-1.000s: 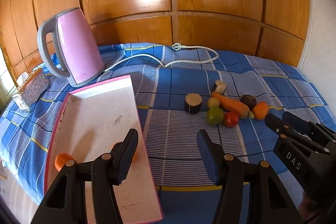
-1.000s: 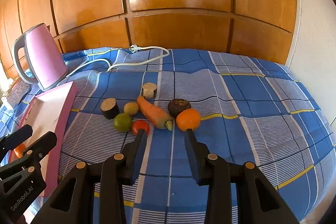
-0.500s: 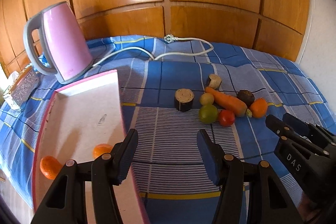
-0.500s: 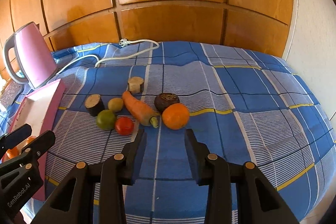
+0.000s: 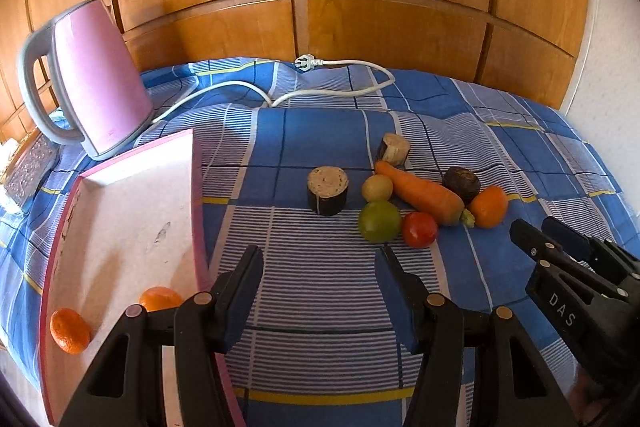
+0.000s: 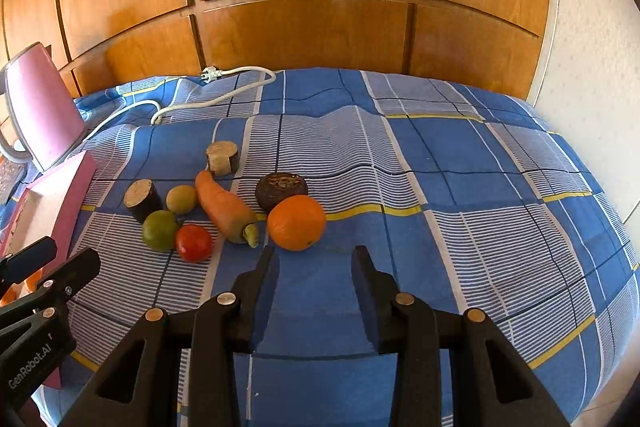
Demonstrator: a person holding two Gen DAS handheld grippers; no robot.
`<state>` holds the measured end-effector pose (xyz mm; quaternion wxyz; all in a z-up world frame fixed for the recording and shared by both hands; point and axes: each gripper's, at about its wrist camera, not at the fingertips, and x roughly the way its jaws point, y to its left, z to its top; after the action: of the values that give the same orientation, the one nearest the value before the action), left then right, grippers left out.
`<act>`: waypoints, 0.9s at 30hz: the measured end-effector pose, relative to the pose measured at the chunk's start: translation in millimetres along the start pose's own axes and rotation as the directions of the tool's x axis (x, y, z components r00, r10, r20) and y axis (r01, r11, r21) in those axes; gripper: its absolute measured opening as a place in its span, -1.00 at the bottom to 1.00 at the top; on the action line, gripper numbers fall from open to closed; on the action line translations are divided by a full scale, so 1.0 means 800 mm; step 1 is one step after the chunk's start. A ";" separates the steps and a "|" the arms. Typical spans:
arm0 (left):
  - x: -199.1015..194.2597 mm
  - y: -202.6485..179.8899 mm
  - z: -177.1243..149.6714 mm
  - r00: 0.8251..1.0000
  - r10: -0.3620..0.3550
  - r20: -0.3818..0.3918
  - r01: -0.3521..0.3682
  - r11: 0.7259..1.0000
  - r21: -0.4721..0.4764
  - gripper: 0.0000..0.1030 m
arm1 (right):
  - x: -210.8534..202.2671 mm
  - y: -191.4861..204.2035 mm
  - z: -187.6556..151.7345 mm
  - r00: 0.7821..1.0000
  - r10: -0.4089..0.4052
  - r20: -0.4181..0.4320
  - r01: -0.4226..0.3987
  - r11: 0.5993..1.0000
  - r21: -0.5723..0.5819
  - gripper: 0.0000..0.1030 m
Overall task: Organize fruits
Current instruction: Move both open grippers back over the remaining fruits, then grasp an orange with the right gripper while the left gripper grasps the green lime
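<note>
Loose on the blue checked cloth lie an orange (image 6: 296,223), a tomato (image 6: 193,243), a green lime (image 6: 160,230), a small yellow fruit (image 6: 181,199), a carrot (image 6: 224,209) and a dark beet (image 6: 281,190). My right gripper (image 6: 316,259) is open and empty, its fingertips just short of the orange. My left gripper (image 5: 320,267) is open and empty too, above the cloth short of the lime (image 5: 379,221) and right of the pink tray (image 5: 120,211). Two mandarins (image 5: 70,330) (image 5: 159,298) lie at the tray's near end.
Two dark-skinned cut stubs (image 5: 327,190) (image 5: 394,149) stand by the fruits. A pink kettle (image 5: 92,79) stands behind the tray, its white cord (image 5: 320,91) running along the back. A glass box (image 5: 28,167) sits far left. Wooden panels close the back.
Both grippers have moved forward and slightly down toward the fruit group. The left one has shifted off the tray onto the cloth. Neither jaw opening has changed.
</note>
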<state>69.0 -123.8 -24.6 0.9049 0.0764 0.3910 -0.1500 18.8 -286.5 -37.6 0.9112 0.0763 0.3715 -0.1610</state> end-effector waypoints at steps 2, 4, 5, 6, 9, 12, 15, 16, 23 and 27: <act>0.002 -0.002 0.001 1.000 0.000 -0.002 0.000 1.000 0.002 0.14 | 0.003 -0.001 0.001 1.000 -0.001 -0.004 0.001 1.000 0.003 -0.27; 0.005 -0.004 0.002 1.000 0.002 -0.004 -0.002 1.000 0.003 0.14 | 0.005 -0.003 0.001 1.000 0.000 -0.006 0.000 1.000 0.004 -0.27; 0.006 -0.004 0.002 1.000 0.001 -0.006 -0.001 1.000 0.002 0.14 | 0.005 -0.003 0.001 1.000 -0.002 -0.005 0.002 1.000 0.001 -0.27; 0.007 -0.004 0.003 1.000 0.000 -0.007 0.000 1.000 0.001 0.14 | 0.006 -0.004 0.002 1.000 -0.002 -0.005 0.002 1.000 0.001 -0.27; 0.012 -0.007 0.004 1.000 -0.005 -0.014 0.005 1.000 0.001 0.14 | 0.010 -0.005 0.003 1.000 -0.002 -0.008 0.002 1.000 -0.002 -0.27; 0.019 -0.009 0.007 1.000 -0.014 -0.023 0.014 1.000 -0.003 0.14 | 0.015 -0.007 0.004 1.000 -0.003 -0.013 0.003 1.000 -0.003 -0.27; 0.025 -0.011 0.010 0.999 -0.023 -0.030 0.022 1.000 -0.010 0.14 | 0.019 -0.010 0.006 1.000 -0.008 -0.018 0.008 1.000 -0.001 -0.27; 0.027 -0.011 0.010 0.999 -0.025 -0.032 0.024 1.000 -0.012 0.14 | 0.020 -0.011 0.006 1.000 -0.009 -0.020 0.009 1.000 -0.001 -0.27; 0.042 -0.014 0.018 0.997 -0.061 -0.046 0.060 0.998 -0.035 0.13 | 0.031 -0.017 0.010 0.999 -0.009 -0.031 0.009 1.000 -0.003 -0.27; 0.051 -0.014 0.021 0.994 -0.096 -0.057 0.093 0.995 -0.045 0.05 | 0.036 -0.026 0.012 0.999 0.000 -0.038 0.001 1.000 0.016 -0.27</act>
<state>103.4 -147.1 -43.6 0.8863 0.0432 0.4236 -0.1822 36.7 -315.4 -51.4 0.9033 0.0863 0.3874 -0.1626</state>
